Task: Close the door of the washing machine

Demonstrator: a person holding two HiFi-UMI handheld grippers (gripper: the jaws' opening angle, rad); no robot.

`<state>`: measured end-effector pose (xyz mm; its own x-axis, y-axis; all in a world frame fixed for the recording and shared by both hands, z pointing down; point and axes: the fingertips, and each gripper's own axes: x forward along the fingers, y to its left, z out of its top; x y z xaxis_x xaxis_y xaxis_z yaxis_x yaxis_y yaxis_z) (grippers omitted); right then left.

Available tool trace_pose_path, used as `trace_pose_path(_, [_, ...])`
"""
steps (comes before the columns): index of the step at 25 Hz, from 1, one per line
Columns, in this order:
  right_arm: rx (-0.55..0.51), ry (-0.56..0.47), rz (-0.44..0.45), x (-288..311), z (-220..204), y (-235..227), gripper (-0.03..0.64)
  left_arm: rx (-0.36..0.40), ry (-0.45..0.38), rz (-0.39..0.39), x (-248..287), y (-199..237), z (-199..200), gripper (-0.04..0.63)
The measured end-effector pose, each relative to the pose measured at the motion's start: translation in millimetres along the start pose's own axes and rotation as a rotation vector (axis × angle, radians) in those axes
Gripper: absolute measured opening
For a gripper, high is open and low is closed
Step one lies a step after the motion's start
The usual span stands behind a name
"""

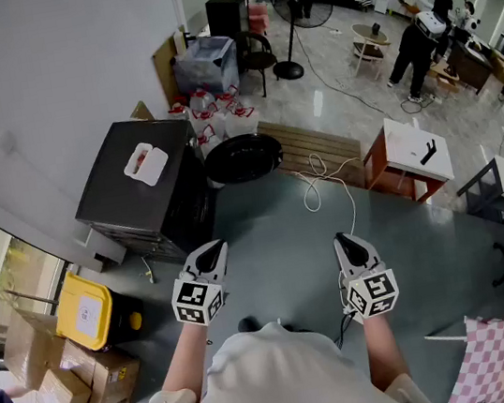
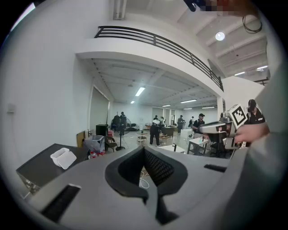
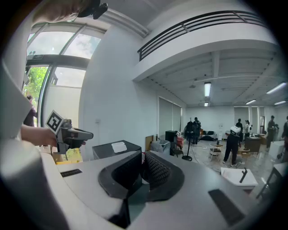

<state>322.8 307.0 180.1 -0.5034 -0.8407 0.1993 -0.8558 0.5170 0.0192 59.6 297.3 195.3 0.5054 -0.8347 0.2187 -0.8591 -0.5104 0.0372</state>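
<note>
The washing machine point(image 1: 141, 190) is a dark grey box against the white wall, with a white container point(image 1: 144, 162) on its top. Its round black door point(image 1: 242, 158) stands swung open at the machine's right side. Both grippers hover over the grey floor, well short of the door. My left gripper point(image 1: 211, 257) is shut and empty; my right gripper point(image 1: 352, 248) is shut and empty too. The left gripper view has the left gripper point(image 2: 144, 150) with pads together and the machine point(image 2: 42, 164) at the left. The right gripper view shows the right gripper point(image 3: 142, 156) and the machine point(image 3: 114, 150) ahead.
A yellow bin point(image 1: 85, 312) and cardboard boxes point(image 1: 45, 390) sit left of the machine. A white cable point(image 1: 316, 186) lies on the floor past the door, beside a wooden pallet point(image 1: 319, 147) and a small orange-and-white table point(image 1: 411, 156). A person point(image 1: 416, 42) stands far back.
</note>
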Motion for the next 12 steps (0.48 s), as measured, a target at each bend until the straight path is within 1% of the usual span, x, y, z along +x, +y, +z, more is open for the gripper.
trace_pose_path(7, [-0.002, -0.003, 0.015, 4.0, 2.1, 2.4, 0.046, 0.010, 0.004, -0.007, 3.4, 0.5, 2.3, 0.008])
trace_pose_path(12, [0.008, -0.007, 0.010, 8.1, 3.6, 3.9, 0.046, 0.012, 0.012, -0.016, 5.3, 1.9, 0.3, 0.008])
